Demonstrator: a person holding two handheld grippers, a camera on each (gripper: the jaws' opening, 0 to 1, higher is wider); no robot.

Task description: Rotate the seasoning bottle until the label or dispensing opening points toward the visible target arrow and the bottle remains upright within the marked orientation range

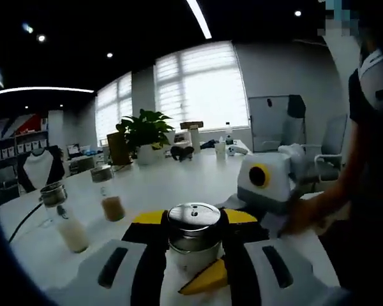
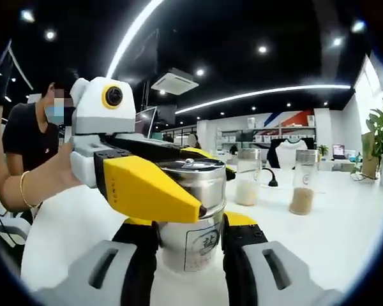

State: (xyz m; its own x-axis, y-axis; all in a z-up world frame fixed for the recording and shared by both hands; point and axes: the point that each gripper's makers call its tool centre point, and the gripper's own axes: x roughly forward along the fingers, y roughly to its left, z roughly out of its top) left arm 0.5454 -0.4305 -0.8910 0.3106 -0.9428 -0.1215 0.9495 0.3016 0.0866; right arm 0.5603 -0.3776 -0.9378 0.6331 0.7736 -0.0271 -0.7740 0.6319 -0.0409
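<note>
Your left tongs [image 1: 193,271] sit either side of the seasoning bottle [image 1: 193,234], jaws hard against its steel body near the base; clamped on it as far as the left gripper view shows; bottle upright on the white worktop [image 1: 179,178], perforated lid facing up. Your right tongs [image 2: 190,255] also straddle the same bottle [image 2: 195,220], jaws pressed to its lower body; label with dark characters faces that camera. In the right gripper view the left tongs come in from the left, yellow jaw across the bottle's upper rim, your hand [image 2: 54,172] behind the white housing. In the left gripper view the right tongs' white body [image 1: 268,182] sits just beyond the bottle, your hand [image 1: 303,213] on it. Two glass jars stand well apart from the bottle: one with white grains [image 1: 65,220], one with brown powder [image 1: 108,194]; both upright, metal caps on. Potted plant [image 1: 143,134] further back on the worktop, near the windows.
</note>
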